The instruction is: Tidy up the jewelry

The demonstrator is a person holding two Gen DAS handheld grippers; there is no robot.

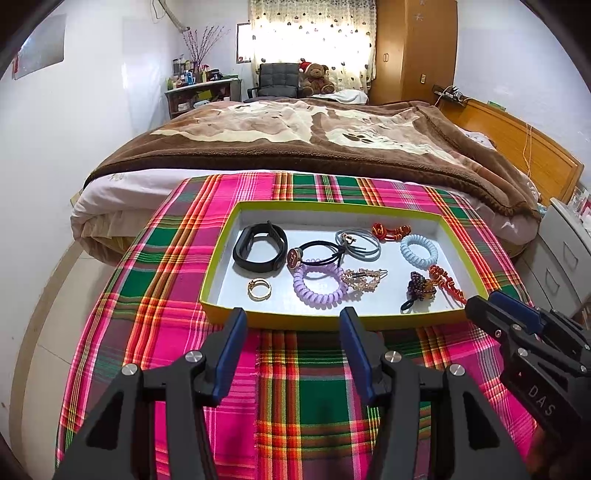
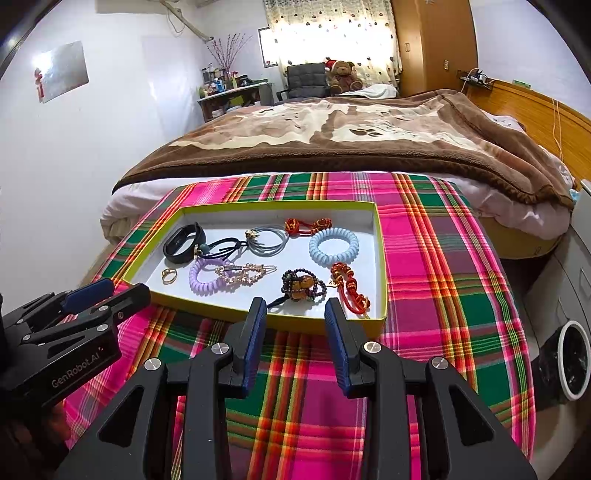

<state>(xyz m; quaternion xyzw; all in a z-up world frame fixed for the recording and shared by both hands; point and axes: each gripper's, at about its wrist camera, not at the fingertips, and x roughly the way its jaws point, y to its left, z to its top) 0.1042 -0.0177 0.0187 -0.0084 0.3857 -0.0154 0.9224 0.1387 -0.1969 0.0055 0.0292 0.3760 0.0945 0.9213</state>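
Both empty and spread: left gripper (image 1: 293, 319), right gripper (image 2: 295, 308) hovering short of yellow-rimmed tray (image 1: 221, 312) holding the jewelry, risk of snagging tangled black hair tie (image 1: 321, 251) and dragging lilac coil (image 1: 319, 284) along

A home bedroom: a bed (image 1: 295, 140) under a brown blanket (image 1: 369, 147), wooden headboard (image 1: 524, 147), tall wardrobe (image 1: 413, 48), curtained window (image 1: 314, 33), a teddy bear (image 1: 316, 78) on a chair (image 1: 277, 79), and a cluttered dresser (image 1: 199, 88).
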